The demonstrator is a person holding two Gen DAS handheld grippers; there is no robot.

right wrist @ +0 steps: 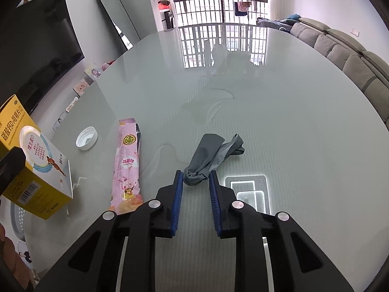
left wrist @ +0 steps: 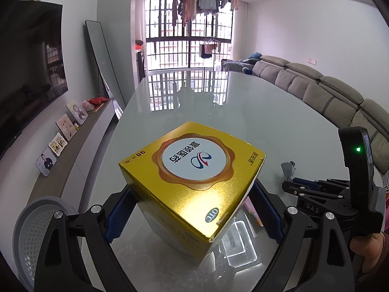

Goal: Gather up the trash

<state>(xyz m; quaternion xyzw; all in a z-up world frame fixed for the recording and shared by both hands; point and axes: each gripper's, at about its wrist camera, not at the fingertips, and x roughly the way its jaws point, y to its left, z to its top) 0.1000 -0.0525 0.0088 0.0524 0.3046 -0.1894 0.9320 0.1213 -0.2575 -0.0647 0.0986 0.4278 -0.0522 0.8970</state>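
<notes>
A yellow medicine box (left wrist: 194,189) with a white round logo sits between the blue pads of my left gripper (left wrist: 192,194), which is shut on its two sides. The box (right wrist: 36,170) hangs tilted above the left end of the glossy table (right wrist: 291,121). My right gripper (right wrist: 195,175) is shut on the knotted end of a crumpled grey plastic scrap (right wrist: 211,150) that lies on the table. In the left wrist view the right gripper (left wrist: 289,187) shows at the right with the grey scrap (left wrist: 288,169) at its tips.
A pink snack wrapper (right wrist: 127,165) and a white bottle cap (right wrist: 86,138) lie on the table left of the right gripper. A grey perforated basket (left wrist: 36,231) stands below the table's left edge. A sofa (left wrist: 316,90) runs along the right.
</notes>
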